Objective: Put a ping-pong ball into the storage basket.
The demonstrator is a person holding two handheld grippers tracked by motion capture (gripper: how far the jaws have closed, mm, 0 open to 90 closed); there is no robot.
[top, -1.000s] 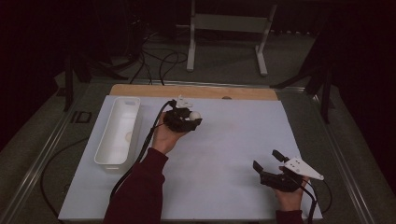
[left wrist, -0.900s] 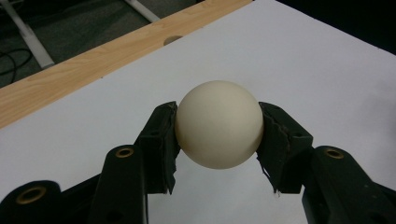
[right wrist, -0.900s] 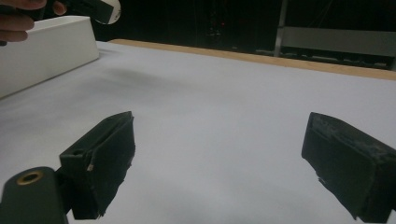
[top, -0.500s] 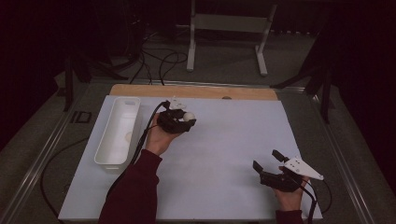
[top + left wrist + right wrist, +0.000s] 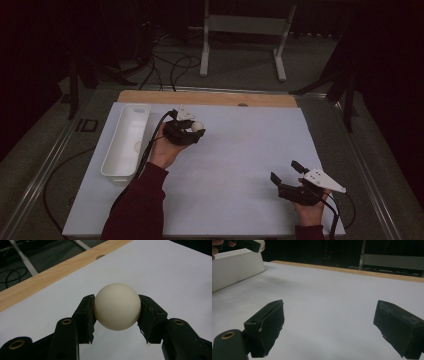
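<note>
Nearest the person, at the lower right of the high view, the right gripper (image 5: 285, 172) rests low over the white sheet (image 5: 240, 170) that covers the table, held in the right hand (image 5: 311, 209), with its grey three-cornered plate on top. Its own view shows the two black jaws spread wide apart with nothing between them, only bare white sheet ahead. Farther in and to the left, a dark red sleeve (image 5: 137, 205) leads up to the left hand (image 5: 165, 150), which carries the left gripper (image 5: 196, 131) above the sheet. That gripper is clamped on a cream ball (image 5: 198, 126): in the left gripper view the ball (image 5: 117, 306) sits squarely between the two pads, each pad pressing one side of it, and it is lifted clear of the sheet. Just to the left of this hand lies a long white tray (image 5: 114, 160), its length running away from the person; a pale round shape lies inside it. Beyond the sheet a strip of bare wooden tabletop (image 5: 210, 97) shows along the far edge.
</note>
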